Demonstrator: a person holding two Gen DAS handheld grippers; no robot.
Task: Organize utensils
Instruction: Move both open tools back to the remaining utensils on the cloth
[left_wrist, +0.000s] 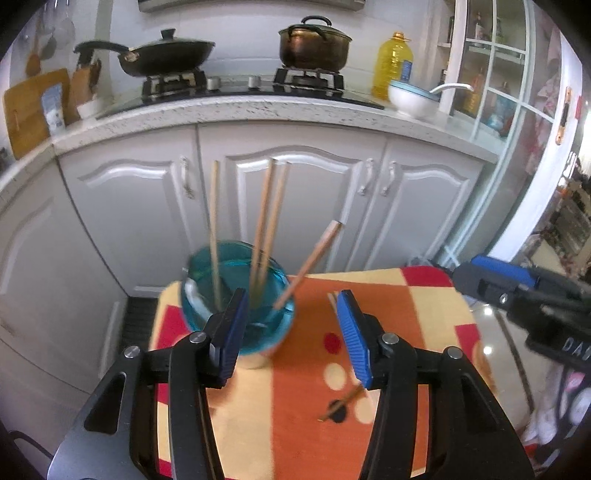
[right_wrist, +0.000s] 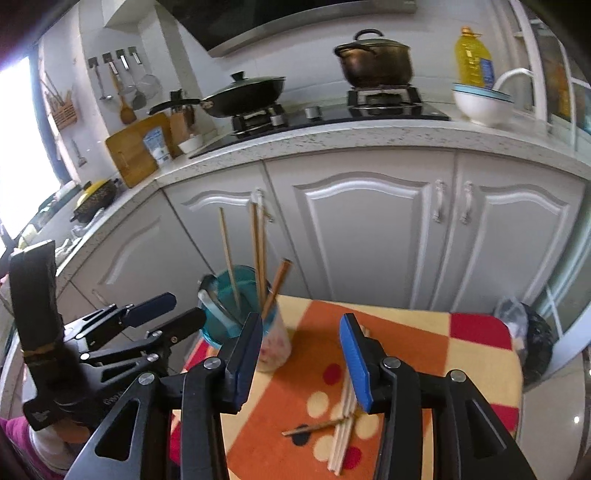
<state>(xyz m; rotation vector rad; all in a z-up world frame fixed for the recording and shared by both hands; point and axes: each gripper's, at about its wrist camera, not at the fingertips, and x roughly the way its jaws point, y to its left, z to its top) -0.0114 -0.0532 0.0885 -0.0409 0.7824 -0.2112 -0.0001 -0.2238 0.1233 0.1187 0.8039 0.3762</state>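
A blue glass cup (left_wrist: 236, 295) stands at the back left of the small table and holds several wooden chopsticks (left_wrist: 264, 225) and a white spoon (left_wrist: 194, 295). It also shows in the right wrist view (right_wrist: 236, 306). My left gripper (left_wrist: 291, 332) is open and empty, just in front of the cup. My right gripper (right_wrist: 301, 354) is open and empty above the table's middle. Several loose chopsticks (right_wrist: 341, 435) lie on the cloth under it; one brown chopstick (left_wrist: 341, 402) shows in the left wrist view.
The table has an orange, red and cream checked cloth (right_wrist: 406, 339). White kitchen cabinets (left_wrist: 295, 192) stand behind, with a stove, a wok (left_wrist: 166, 55), a pot (left_wrist: 314, 44), an oil bottle (left_wrist: 393, 62) and a white bowl (left_wrist: 412, 99) on the counter. A dark bin (right_wrist: 532, 339) stands at the right.
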